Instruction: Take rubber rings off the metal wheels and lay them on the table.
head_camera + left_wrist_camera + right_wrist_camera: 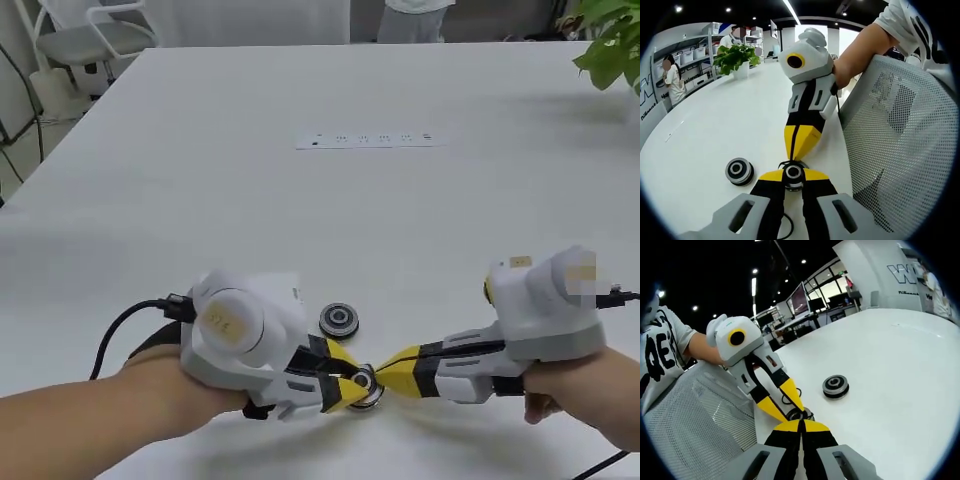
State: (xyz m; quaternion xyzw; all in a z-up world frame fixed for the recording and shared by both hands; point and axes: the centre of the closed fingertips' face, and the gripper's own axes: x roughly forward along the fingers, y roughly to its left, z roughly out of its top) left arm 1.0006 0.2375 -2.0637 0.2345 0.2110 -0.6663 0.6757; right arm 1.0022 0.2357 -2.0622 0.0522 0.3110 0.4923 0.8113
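Note:
A small metal wheel (364, 386) with a black rubber ring is held just above the white table (300, 200) near its front edge. My left gripper (350, 387) is shut on the wheel (792, 172) from both sides. My right gripper (387, 377) comes in from the opposite side, its yellow tips pressed together at the wheel's rim (801, 414), pinching the ring's edge. In the right gripper view my right gripper (801, 424) points at the left gripper (793, 411). A second wheel (339, 320) (739, 171) (835, 386) with its ring on lies flat beside them.
A flat strip of sockets (370, 139) lies mid-table, farther back. A green plant (610, 45) (737, 57) stands at the far right corner. A mesh chair back (895, 130) (695, 410) is close behind the hands. A thin black loop (784, 226) shows under my left gripper.

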